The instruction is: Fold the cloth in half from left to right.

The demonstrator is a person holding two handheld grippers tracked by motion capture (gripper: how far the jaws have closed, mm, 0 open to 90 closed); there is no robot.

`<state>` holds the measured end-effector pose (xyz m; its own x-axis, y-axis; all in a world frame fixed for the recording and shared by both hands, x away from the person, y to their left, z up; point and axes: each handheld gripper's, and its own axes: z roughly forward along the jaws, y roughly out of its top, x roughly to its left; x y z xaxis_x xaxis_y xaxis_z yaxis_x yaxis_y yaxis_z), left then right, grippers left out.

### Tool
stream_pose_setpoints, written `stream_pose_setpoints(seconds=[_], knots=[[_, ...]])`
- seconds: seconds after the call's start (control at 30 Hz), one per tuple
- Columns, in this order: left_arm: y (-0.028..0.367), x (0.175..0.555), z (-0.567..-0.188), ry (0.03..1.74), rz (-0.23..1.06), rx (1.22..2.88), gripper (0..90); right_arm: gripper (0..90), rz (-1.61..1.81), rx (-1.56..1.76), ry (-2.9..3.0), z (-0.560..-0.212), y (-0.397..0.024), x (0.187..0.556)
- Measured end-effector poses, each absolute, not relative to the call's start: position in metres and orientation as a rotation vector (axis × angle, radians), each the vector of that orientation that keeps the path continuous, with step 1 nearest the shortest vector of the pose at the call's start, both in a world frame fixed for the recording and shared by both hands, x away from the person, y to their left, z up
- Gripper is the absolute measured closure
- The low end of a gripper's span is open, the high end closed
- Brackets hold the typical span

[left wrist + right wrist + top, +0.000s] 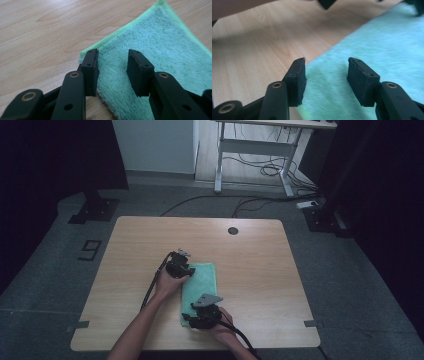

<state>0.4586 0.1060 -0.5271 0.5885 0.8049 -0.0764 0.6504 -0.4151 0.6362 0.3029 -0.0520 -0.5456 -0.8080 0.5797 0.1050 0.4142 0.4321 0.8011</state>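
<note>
The folded green towel (200,292) lies flat on the counter (250,270); left tool (112,72) and right tool (325,80) hover half-wide over its left-edge corners, holding nothing, likely next pinching each for another fold

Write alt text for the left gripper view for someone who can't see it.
Two black jaws of the left tool stand apart, open, over the corner of a fluffy green towel. The towel lies flat on a light wooden table, its brighter green hem running up to the right.
</note>
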Motion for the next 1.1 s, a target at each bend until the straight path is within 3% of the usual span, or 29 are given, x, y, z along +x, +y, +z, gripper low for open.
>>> stream_pose_setpoints(seconds=[0.4,1.1], knots=[[0.116,0.449,-0.525,1.14,0.319,2.21,60.9,46.9,1.222,1.011,2.446,-0.549,-0.084,0.33],[0.095,0.442,-0.528,1.09,0.289,2.225,60.8,48.1,1.219,1.004,2.443,-0.55,-0.107,0.315]])
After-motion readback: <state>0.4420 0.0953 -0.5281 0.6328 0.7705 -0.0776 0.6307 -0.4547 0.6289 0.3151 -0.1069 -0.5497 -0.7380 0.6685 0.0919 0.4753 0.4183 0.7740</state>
